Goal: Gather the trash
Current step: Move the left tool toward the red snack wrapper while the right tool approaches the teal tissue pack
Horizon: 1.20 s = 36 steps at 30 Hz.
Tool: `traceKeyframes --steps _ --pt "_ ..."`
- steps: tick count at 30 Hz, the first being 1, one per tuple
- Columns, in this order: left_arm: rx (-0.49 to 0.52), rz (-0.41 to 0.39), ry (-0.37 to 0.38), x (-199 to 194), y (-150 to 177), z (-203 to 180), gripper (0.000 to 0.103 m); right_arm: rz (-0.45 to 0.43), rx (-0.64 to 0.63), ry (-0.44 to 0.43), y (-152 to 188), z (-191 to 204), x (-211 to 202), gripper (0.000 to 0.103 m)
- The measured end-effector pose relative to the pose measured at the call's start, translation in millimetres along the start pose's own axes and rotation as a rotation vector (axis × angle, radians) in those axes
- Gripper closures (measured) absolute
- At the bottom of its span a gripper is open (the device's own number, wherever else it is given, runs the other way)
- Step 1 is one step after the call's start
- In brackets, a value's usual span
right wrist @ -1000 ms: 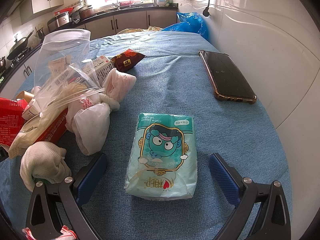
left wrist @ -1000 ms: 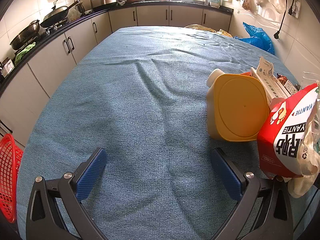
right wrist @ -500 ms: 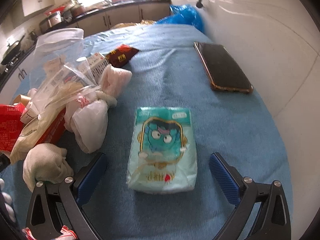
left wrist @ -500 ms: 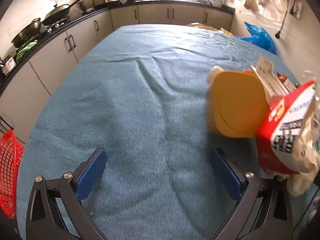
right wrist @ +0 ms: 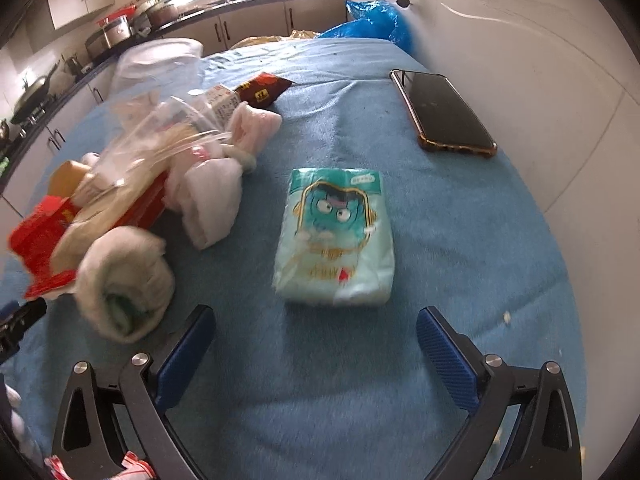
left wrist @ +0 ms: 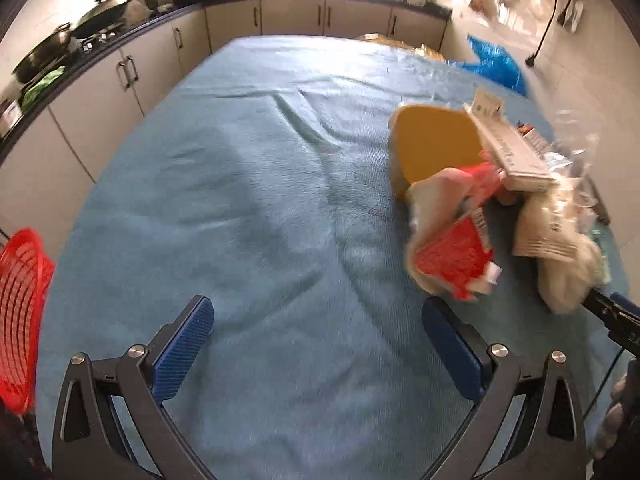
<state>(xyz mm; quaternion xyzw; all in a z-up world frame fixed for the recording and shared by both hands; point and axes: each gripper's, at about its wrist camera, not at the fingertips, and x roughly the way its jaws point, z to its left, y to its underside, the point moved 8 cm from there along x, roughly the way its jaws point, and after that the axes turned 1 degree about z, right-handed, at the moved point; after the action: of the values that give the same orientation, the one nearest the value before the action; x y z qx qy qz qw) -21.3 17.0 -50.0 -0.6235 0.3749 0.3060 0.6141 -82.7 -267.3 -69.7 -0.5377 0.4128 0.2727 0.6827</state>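
Note:
A heap of trash lies on the blue tablecloth [left wrist: 248, 208]: a yellow tub [left wrist: 436, 144], a red wrapper [left wrist: 456, 256], a white carton [left wrist: 508, 148] and crumpled white paper [left wrist: 560, 248]. My left gripper [left wrist: 316, 332] is open over bare cloth, left of and nearer than the heap. In the right wrist view the heap sits at the left, with a wadded tissue [right wrist: 124, 280], the red wrapper [right wrist: 44, 236], a clear plastic bag [right wrist: 160, 120] and a dark red snack packet [right wrist: 262, 88]. My right gripper [right wrist: 316, 336] is open, just short of a green tissue pack [right wrist: 340, 236].
A red basket [left wrist: 20, 320] hangs off the table's left edge. A phone [right wrist: 444, 112] lies near the white wall on the right. A blue plastic bag [right wrist: 376, 20] sits at the far end. Kitchen cabinets and pans line the left and back.
Both grippers have drawn back. The heap now sits farther from the left gripper, with the red wrapper lower and blurred. The tissue pack is farther ahead of the right gripper's fingers.

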Motion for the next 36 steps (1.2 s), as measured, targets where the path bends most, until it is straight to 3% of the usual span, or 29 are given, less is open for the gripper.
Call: traceKeyframes --steps 9,21,29,31,36 --pt "-0.088 -0.165 -0.011 -73 23 24 0.0 -0.138 0.023 -0.062 29 13 -64 0.001" --pt "0.005 -0.424 -0.109 -156 36 -1 0.0 -0.397 0.006 -0.113 34 22 -140 0.001" --pt "0.047 -0.508 -0.121 -187 46 -18 0.0 -0.564 -0.054 -0.111 49 34 -183 0.001" --pt "0.051 -0.52 -0.126 -193 49 -20 0.0 -0.585 -0.048 -0.124 54 33 -188 0.001" --pt "0.05 -0.53 -0.121 -201 55 -20 0.0 -0.535 -0.008 -0.149 63 26 -186 0.001"
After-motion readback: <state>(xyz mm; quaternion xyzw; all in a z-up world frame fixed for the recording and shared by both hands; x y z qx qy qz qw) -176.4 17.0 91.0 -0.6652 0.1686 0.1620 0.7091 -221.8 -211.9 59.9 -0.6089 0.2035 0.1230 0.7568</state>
